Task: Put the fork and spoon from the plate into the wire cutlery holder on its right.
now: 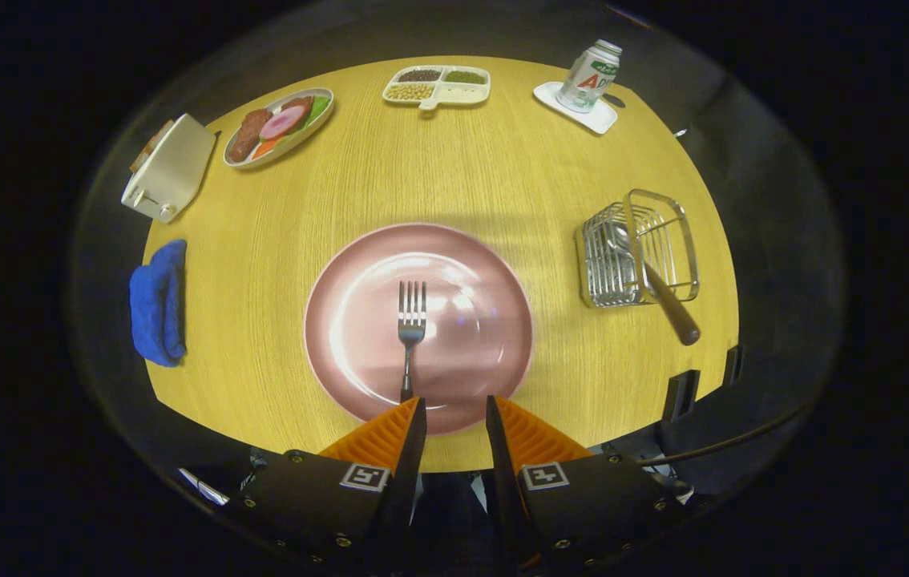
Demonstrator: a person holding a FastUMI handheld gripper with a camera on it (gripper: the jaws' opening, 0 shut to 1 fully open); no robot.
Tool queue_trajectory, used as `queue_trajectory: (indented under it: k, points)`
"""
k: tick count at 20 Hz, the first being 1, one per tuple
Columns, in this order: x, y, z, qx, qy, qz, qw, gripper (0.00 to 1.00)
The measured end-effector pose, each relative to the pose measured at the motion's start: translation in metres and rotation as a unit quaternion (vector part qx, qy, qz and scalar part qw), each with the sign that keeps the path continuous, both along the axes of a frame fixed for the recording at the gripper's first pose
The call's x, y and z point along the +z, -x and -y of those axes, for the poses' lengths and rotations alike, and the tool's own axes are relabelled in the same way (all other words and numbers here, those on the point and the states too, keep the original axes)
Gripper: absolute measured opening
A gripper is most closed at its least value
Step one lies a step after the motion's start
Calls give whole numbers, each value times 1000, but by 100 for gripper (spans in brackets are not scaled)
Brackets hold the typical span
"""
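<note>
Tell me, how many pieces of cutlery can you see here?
2. A fork lies on the pink plate, just ahead of the open gripper. A spoon stands tilted in the wire holder to the plate's right. More could hide in the holder.

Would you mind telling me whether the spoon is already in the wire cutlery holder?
In. The spoon leans inside the wire cutlery holder, dark handle sticking out. The gripper hovers with jaws apart.

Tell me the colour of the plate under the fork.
Pink, glossy plate, seen in the gripper view just beyond the open gripper.
</note>
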State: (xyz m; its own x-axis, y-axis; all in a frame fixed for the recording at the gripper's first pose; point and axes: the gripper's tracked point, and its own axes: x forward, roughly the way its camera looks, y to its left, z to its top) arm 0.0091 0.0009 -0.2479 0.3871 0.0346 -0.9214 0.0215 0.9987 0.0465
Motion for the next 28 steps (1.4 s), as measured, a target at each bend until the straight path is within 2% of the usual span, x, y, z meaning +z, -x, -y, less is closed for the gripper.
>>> queue_trajectory:
  k: [7,15,16,18,21,24,28]
  points:
    - [-44,0,-25,24,-13,-28,999,46]
    - [-71,2,-43,27,-35,-34,998,45]
    - [-72,2,-47,28,-41,-28,998,22]
    - [-74,4,-50,33,-54,-32,997,10]
    - [-72,4,-50,41,-43,-35,998,4]
    - [-67,2,-48,24,-39,-32,998,4]
    - [-53,-1,-39,24,-15,-30,999,4]
